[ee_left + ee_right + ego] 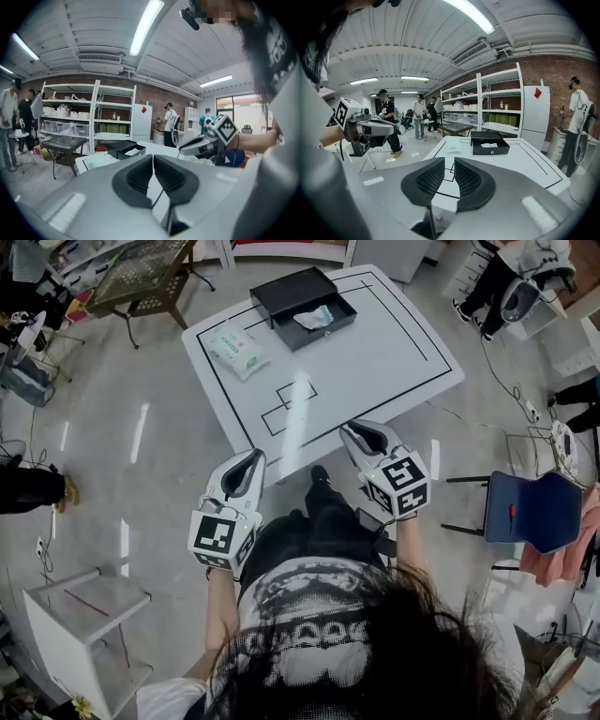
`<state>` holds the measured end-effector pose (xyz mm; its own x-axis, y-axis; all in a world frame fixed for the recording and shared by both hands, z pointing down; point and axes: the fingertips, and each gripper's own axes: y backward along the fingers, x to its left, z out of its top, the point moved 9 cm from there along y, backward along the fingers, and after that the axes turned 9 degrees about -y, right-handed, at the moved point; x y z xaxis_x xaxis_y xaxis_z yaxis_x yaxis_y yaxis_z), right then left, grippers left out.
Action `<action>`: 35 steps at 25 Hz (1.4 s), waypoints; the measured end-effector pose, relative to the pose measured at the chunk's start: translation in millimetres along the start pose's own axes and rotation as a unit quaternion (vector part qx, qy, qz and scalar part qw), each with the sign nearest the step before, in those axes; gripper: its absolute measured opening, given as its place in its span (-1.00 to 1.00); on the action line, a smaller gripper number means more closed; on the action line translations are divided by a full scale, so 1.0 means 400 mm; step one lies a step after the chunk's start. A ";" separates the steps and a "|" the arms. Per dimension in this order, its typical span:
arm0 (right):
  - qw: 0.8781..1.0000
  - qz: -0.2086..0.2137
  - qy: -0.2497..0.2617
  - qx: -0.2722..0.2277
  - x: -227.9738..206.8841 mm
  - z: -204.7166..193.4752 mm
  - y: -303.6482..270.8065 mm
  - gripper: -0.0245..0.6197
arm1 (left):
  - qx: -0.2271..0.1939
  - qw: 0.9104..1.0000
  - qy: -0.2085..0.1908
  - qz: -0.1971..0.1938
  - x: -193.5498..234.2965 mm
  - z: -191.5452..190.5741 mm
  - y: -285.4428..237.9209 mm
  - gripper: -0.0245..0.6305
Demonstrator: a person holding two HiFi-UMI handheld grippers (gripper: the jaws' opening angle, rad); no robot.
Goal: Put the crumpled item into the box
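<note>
A black open box (286, 294) stands at the far end of the white table (394, 352). A crumpled white item (315, 318) lies inside it. The box (490, 143) and the crumpled item (489, 145) also show in the right gripper view. Both grippers hover off the table's near edge, well away from the box. My left gripper (255, 457) is shut and empty, its pads touching (153, 159). My right gripper (349, 430) is also empty and shut, with only a thin slit between its pads (449, 161).
A pale green tissue pack (236, 351) lies on the table left of the box. A blue chair (530, 507) stands to the right, a small white stand (89, 615) at lower left, a dark table (141, 273) at far left. People stand around the room's edges.
</note>
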<state>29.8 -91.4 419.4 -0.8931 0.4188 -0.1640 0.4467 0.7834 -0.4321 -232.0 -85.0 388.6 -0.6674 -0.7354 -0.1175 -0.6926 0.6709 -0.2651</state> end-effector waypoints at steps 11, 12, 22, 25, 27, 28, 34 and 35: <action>1.000 -0.009 0.007 0.000 0.090 -0.030 0.106 -0.71 | -0.011 1.000 0.002 -0.025 -0.059 -0.009 0.065 -0.93; 1.000 -0.008 0.006 -0.001 0.091 -0.032 0.112 -0.71 | -0.011 1.000 0.002 -0.025 -0.064 -0.008 0.065 -0.93; 1.000 -0.007 -0.011 0.002 0.054 -0.079 0.195 -0.76 | 0.003 0.999 -0.003 -0.037 -0.164 0.017 0.040 -0.93; 1.000 -0.005 -0.013 0.003 0.035 -0.099 0.237 -0.80 | 0.003 0.999 -0.002 -0.033 -0.213 0.030 0.032 -0.93; 1.000 -0.002 -0.013 0.003 0.025 -0.110 0.264 -0.83 | 0.004 1.000 -0.003 -0.030 -0.244 0.036 0.029 -0.93; 1.000 0.000 -0.014 0.003 0.021 -0.115 0.277 -0.85 | 0.005 1.000 -0.002 -0.028 -0.259 0.039 0.030 -0.93; 1.000 0.019 -0.011 -0.006 0.005 -0.141 0.339 -0.91 | 0.009 1.000 -0.003 -0.022 -0.352 0.049 0.036 -0.93; 1.000 0.023 -0.009 -0.007 0.005 -0.144 0.349 -0.91 | 0.008 1.000 -0.004 -0.021 -0.366 0.050 0.038 -0.93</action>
<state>93.4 45.1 409.8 -0.8726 0.4462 -0.1988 0.4876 0.7705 -0.4107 -139.3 31.0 382.5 -0.6362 -0.7632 -0.1133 -0.7149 0.6383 -0.2854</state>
